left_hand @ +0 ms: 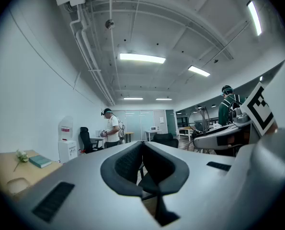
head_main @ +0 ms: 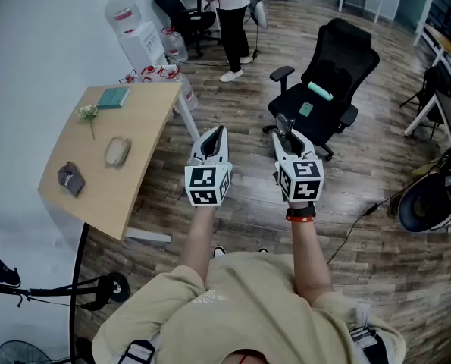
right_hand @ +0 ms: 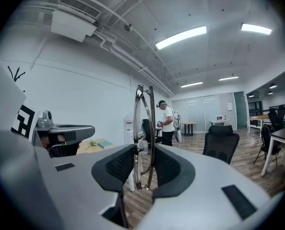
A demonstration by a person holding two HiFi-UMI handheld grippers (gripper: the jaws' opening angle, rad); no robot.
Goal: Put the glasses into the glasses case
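Observation:
The folded thin-rimmed glasses (right_hand: 144, 128) stand upright between the pads of my right gripper (right_hand: 143, 162), which is shut on them. In the head view the glasses (head_main: 283, 121) stick up from the right gripper (head_main: 286, 132), held over the wooden floor. My left gripper (head_main: 219, 133) is beside it at the same height; its jaws (left_hand: 142, 150) are shut with nothing between them. The beige oval glasses case (head_main: 117, 151) lies on the wooden table (head_main: 145, 154), well to the left of both grippers.
On the table are also a green book (head_main: 114, 97), a small flower (head_main: 89, 113) and a dark object (head_main: 71, 178). A black office chair (head_main: 327, 82) stands ahead on the right. A water dispenser (head_main: 138, 40) and a person (head_main: 229, 14) are farther back.

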